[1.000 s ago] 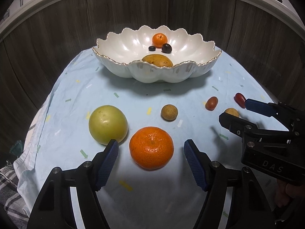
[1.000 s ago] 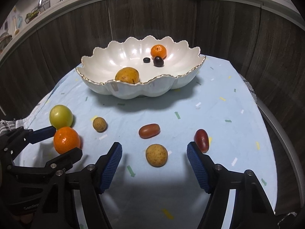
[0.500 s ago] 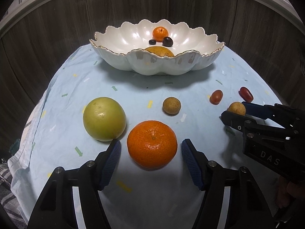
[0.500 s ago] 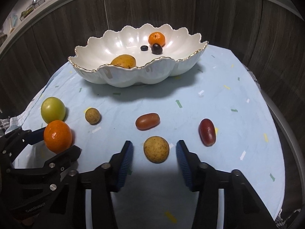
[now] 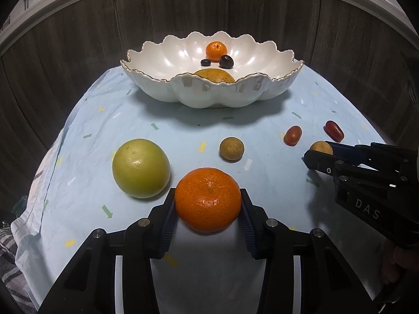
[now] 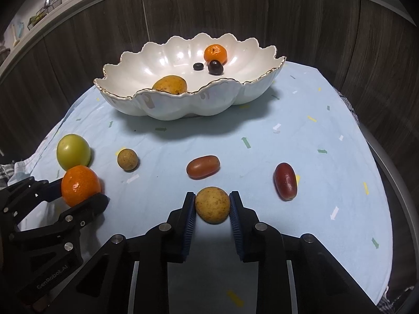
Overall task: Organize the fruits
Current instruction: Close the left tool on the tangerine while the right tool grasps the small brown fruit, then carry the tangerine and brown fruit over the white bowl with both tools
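My left gripper (image 5: 208, 204) is shut on a large orange mandarin (image 5: 207, 199) on the blue cloth; it also shows in the right wrist view (image 6: 80, 188). My right gripper (image 6: 212, 206) is shut on a small round yellow-brown fruit (image 6: 212, 204), seen in the left wrist view (image 5: 320, 147) too. The white scalloped bowl (image 5: 199, 91) stands at the back and holds a small mandarin (image 5: 216, 50), a yellow fruit (image 5: 215, 75) and two dark berries (image 5: 226, 61). A green round fruit (image 5: 141, 168), a small brown fruit (image 5: 231, 148) and two red oblong fruits (image 6: 203, 166) (image 6: 285, 181) lie on the cloth.
The round table has a light blue cloth (image 6: 301, 136) with confetti marks, and dark wood panels behind it. The cloth hangs over the left edge (image 5: 28, 209). A sink tap and wire rack (image 6: 49, 0) are far at the back left.
Both grippers have moved forward and closed: the left onto the large mandarin, the right onto the small yellow-brown fruit. Both fruits still rest on the cloth.
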Available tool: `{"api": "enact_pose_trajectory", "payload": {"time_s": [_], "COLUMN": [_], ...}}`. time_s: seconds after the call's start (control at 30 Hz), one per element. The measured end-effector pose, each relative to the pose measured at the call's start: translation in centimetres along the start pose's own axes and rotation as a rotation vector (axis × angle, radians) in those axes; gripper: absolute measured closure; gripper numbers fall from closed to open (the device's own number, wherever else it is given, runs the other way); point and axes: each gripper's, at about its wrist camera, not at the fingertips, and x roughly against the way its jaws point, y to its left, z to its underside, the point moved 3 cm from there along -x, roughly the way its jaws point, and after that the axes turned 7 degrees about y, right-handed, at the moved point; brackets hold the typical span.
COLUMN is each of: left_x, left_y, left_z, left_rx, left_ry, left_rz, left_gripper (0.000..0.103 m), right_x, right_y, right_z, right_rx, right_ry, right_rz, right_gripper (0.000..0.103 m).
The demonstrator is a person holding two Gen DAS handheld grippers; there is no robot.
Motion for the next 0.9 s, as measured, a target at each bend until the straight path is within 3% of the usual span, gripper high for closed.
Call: {"api": "enact_pose_trajectory", "payload": {"time_s": [0.9], "left_x": [4.5], "left_y": [-0.2], "left_z": [-1.5], "left_rx": [-0.023], "left_ry": [-0.095], "left_rz": [-0.016], "left_gripper": [0.06], "right_x": [3.8], "right_y": [0.9], "right_z": [-0.8], "right_rx": [-0.007], "right_ry": [-0.082], "right_rz": [-0.016], "right_gripper": [0.076]}}
